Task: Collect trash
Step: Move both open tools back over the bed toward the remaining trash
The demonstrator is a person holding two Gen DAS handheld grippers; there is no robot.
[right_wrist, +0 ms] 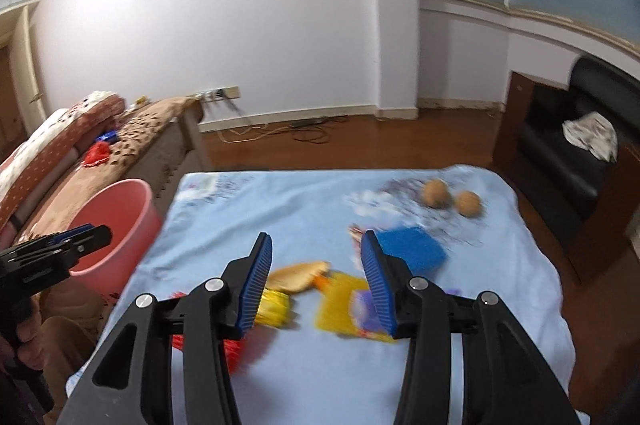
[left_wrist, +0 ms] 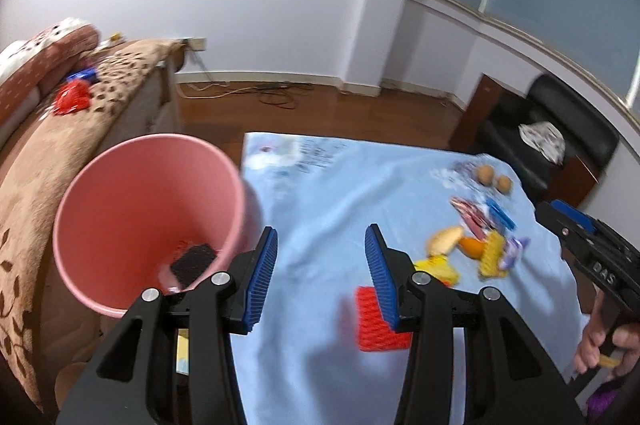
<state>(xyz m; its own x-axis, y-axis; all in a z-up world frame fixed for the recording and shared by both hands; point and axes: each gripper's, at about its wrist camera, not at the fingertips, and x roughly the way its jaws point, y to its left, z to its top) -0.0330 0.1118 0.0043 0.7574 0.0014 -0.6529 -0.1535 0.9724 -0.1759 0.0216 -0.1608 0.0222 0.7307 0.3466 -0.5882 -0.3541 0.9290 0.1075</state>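
Note:
My left gripper point(left_wrist: 322, 257) is open and empty, above the table's left part, just right of the pink bin point(left_wrist: 148, 217). A dark sponge point(left_wrist: 194, 263) lies in the bin. A red sponge point(left_wrist: 378, 325) lies on the blue cloth point(left_wrist: 340, 193) under its right finger. My right gripper point(right_wrist: 316, 265) is open and empty above a pile of trash: a bread piece point(right_wrist: 298, 275), yellow sponges point(right_wrist: 336, 299), a blue sponge point(right_wrist: 412, 249) and wrappers. Two walnuts point(right_wrist: 450, 199) lie farther back. The bin also shows in the right wrist view point(right_wrist: 116, 229).
A brown sofa point(left_wrist: 60, 145) with red and blue items runs along the left behind the bin. A black armchair point(right_wrist: 580, 153) with a crumpled cloth stands at the right. Cables lie on the wooden floor point(right_wrist: 320, 141) by the far wall.

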